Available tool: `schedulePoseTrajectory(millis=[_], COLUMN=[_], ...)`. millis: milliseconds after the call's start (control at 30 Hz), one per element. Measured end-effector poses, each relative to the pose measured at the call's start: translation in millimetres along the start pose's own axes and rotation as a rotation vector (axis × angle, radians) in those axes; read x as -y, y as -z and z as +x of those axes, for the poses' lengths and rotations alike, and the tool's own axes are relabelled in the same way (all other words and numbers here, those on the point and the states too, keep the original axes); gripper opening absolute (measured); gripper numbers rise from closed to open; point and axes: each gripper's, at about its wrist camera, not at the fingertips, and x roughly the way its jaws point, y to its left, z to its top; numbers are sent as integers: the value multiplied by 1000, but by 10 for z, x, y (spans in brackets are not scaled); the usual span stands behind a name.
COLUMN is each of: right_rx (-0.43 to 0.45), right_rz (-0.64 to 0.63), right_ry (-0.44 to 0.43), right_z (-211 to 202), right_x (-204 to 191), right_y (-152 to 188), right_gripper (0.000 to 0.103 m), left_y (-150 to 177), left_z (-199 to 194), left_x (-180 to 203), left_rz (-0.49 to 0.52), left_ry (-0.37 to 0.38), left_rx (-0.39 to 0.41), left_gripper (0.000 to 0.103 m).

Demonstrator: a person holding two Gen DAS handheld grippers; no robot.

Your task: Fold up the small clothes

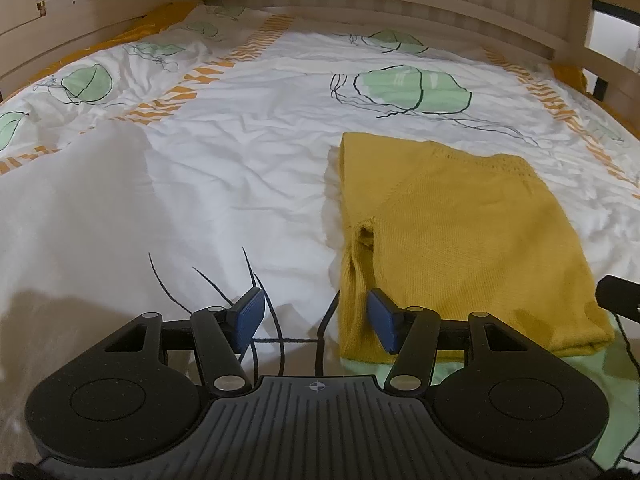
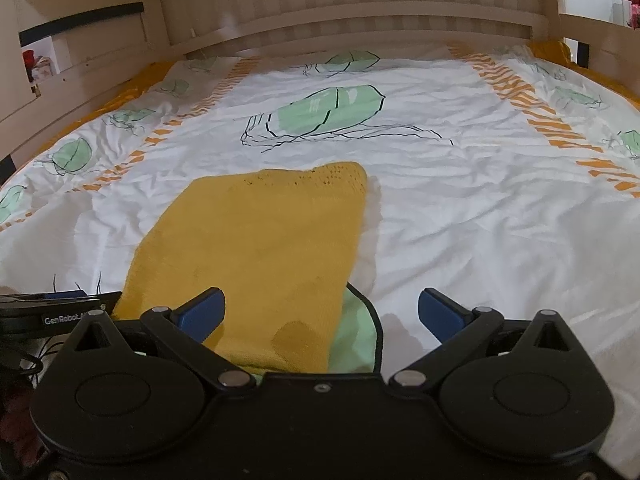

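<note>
A mustard-yellow knitted garment [image 1: 460, 240] lies folded into a long rectangle on the bed's white duvet [image 1: 240, 184]. It also shows in the right wrist view [image 2: 256, 248]. My left gripper [image 1: 316, 320] is open at the garment's near left corner, its right pad [image 1: 383, 322] over the folded left edge. My right gripper [image 2: 320, 314] is open and empty above the garment's near right corner, left pad [image 2: 202, 314] over the knit, right pad [image 2: 438, 314] over the duvet. The left gripper's body [image 2: 60, 312] shows at the left edge of the right wrist view.
The duvet has green leaf prints [image 2: 328, 114] and orange striped bands [image 2: 532, 112]. A wooden slatted bed frame [image 1: 360, 4] rings the far side. A wooden post [image 2: 568, 4] stands at the right. White folds [image 1: 80, 200] bulge on the left.
</note>
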Motion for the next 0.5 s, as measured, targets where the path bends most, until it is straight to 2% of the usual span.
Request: schedulePoseTrajectory(millis=[233, 500], right_rx=[-5, -5], right_rz=[2, 25], right_ry=[3, 0], right_z=[4, -13], right_x=[-3, 4], right_y=[1, 17], right_gripper=[102, 102], left_y=[30, 64], left_z=[-97, -242], left_x=[-45, -54], left_rz=[-37, -31], left_ry=[13, 3], left_rx=[11, 22], left_gripper=[55, 55])
